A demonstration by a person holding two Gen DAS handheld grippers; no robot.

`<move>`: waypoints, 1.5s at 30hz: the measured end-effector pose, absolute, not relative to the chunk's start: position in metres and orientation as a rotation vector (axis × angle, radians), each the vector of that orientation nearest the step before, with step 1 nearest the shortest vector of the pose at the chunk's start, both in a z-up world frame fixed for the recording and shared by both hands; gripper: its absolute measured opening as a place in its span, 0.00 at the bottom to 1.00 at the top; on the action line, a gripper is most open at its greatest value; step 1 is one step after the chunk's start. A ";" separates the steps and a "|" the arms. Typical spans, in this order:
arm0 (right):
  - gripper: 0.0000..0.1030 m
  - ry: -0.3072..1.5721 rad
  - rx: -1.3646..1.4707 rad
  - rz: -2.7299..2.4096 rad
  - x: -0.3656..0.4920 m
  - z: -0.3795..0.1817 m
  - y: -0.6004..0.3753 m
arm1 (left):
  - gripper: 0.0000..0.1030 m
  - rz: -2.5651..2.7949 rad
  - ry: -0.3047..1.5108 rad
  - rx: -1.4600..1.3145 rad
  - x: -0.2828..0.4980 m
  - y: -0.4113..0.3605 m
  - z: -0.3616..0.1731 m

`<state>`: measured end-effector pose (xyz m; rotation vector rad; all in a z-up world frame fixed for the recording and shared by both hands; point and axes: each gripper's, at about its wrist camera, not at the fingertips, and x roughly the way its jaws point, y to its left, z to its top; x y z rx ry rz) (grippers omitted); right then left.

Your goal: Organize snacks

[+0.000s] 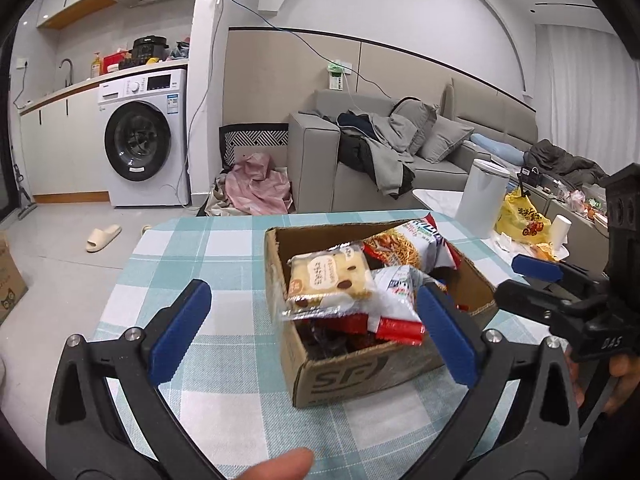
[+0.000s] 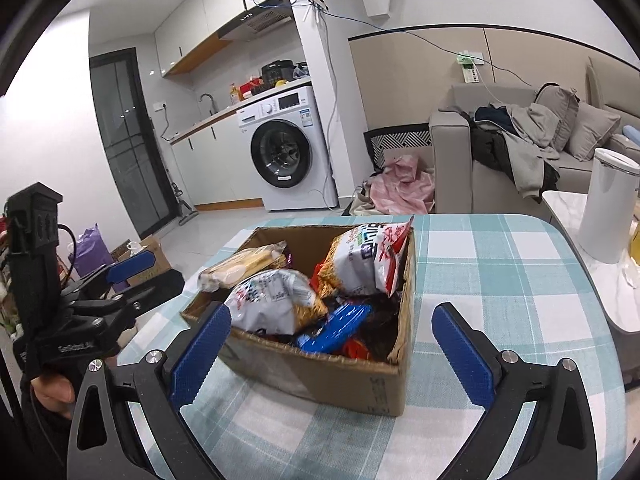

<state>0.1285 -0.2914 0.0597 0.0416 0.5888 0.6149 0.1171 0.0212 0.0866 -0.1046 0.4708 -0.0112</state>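
So the cardboard box (image 1: pixel 360 372) sits on the counter (image 1: pixel 208 264), packed with snack packets. In the left wrist view a cake packet (image 1: pixel 328 280) lies on top at the box's left side, and a noodle bag (image 1: pixel 404 244) leans against the far wall behind it. Left tool (image 1: pixel 312 332) hangs in front of the box, one finger left of it, the other over its right part. Right tool (image 2: pixel 332 356) is also in front, straddling the near wall. Behind the counter there's a washing machine (image 1: pixel 144 140) to the left and a sofa (image 1: pixel 400 160) to the right, with a kettle (image 1: pixel 480 196) on a side table at far right.
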 end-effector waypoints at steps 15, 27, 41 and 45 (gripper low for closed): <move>1.00 0.459 0.070 0.587 0.093 0.040 -0.313 | 0.99 -0.001 0.447 -0.080 0.075 0.019 0.058; 1.00 0.432 0.024 0.584 0.080 0.026 -0.313 | 0.99 0.014 0.433 -0.083 0.068 0.014 0.032; 1.00 0.405 0.014 0.567 0.076 0.018 -0.316 | 0.99 0.015 0.444 -0.087 0.071 0.015 0.022; 1.00 0.395 0.006 0.565 0.074 0.018 -0.316 | 0.99 0.022 0.451 -0.087 0.072 0.016 0.021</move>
